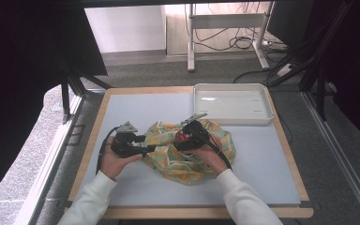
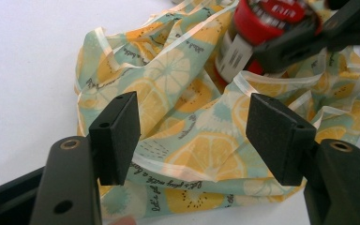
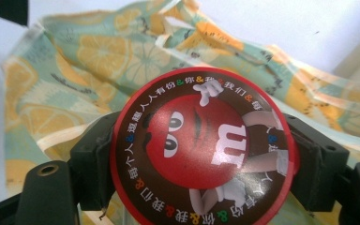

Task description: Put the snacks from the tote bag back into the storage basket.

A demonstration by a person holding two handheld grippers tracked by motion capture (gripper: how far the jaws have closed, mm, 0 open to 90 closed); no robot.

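Currently | tube (image 3: 204, 149): clamped by right gripper (image 3: 201, 154), lid toward its camera, axis along jaws, above bag (image 2: 168, 108) | left gripper (image 2: 192, 136): jaws wide over bag, gripping nothing

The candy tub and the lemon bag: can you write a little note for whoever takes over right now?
Right gripper: shut on the red candy tub, held over the lemon-print bag.
Left gripper: open, jaws either side of the bag's cloth, not pressing it.
White tray: at the table's far right.
Done: tub gripped, still outside the bag.
Left, probably: grip the bag's edge, then move the tub into the bag or to the tray.
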